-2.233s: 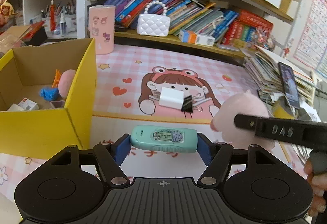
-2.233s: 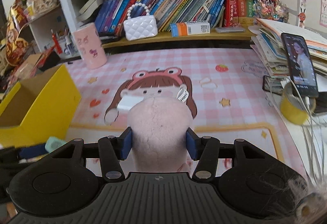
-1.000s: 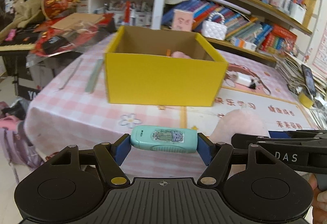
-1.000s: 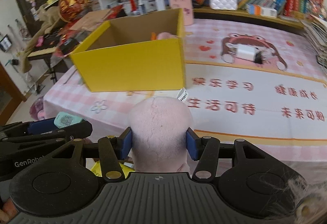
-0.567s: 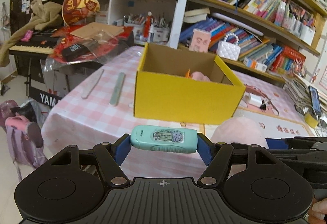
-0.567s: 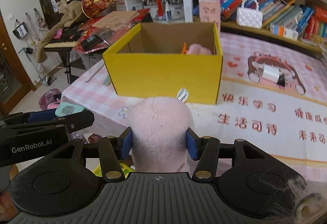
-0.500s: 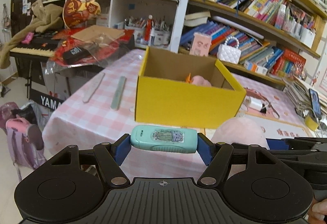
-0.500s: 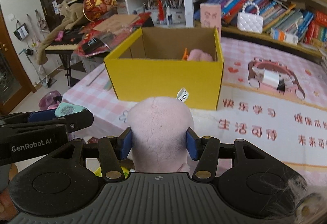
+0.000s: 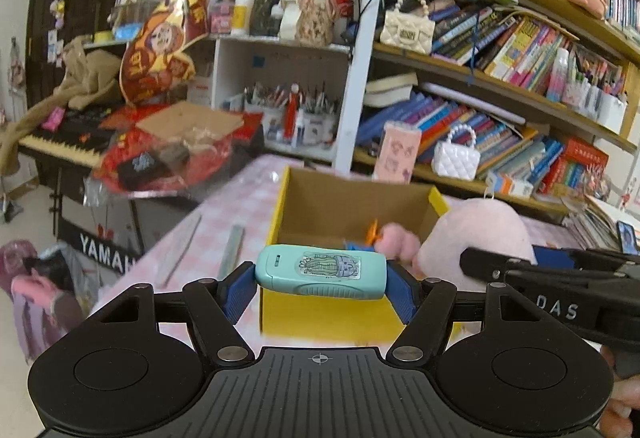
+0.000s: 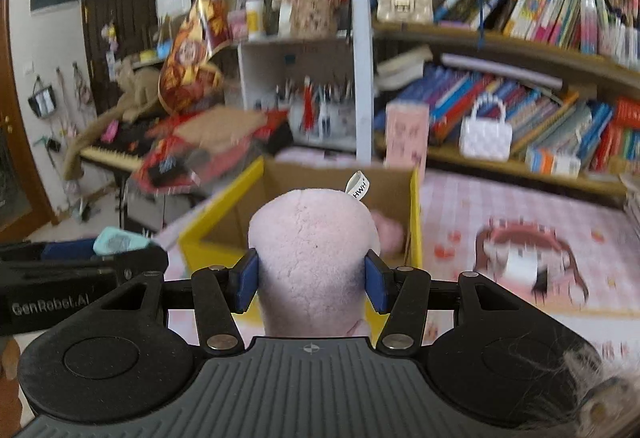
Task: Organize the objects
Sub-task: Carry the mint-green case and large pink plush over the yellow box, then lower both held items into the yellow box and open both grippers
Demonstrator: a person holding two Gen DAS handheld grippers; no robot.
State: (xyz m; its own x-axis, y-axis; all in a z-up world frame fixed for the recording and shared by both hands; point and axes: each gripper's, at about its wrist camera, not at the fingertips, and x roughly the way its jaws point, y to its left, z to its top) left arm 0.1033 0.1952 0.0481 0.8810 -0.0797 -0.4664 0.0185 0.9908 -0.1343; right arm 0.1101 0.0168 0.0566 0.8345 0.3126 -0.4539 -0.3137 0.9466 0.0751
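My left gripper [image 9: 321, 288] is shut on a teal oblong case [image 9: 321, 271] with a cactus sticker, held crosswise between the blue pads. Just behind it stands the open yellow cardboard box [image 9: 328, 312], with a pink plush and an orange and blue item inside. My right gripper [image 10: 312, 280] is shut on a pink plush toy [image 10: 314, 250] with a white tag, in front of the same yellow box [image 10: 416, 222]. The pink plush toy [image 9: 480, 234] and the right gripper's black body appear at the right of the left wrist view. The teal case [image 10: 116, 240] shows at the left of the right wrist view.
The box stands on a pink checked tablecloth [image 10: 500, 206] with a cartoon girl print; a white item with a black clip [image 10: 524, 266] lies on it. Behind are bookshelves [image 9: 500, 110], a white quilted purse [image 9: 456, 158], a pink cup [image 9: 396, 150] and a keyboard piano [image 9: 60, 146] at left.
Both grippers have risen and come closer to the yellow box, so I now look over its near wall into it. Each keeps its grip unchanged.
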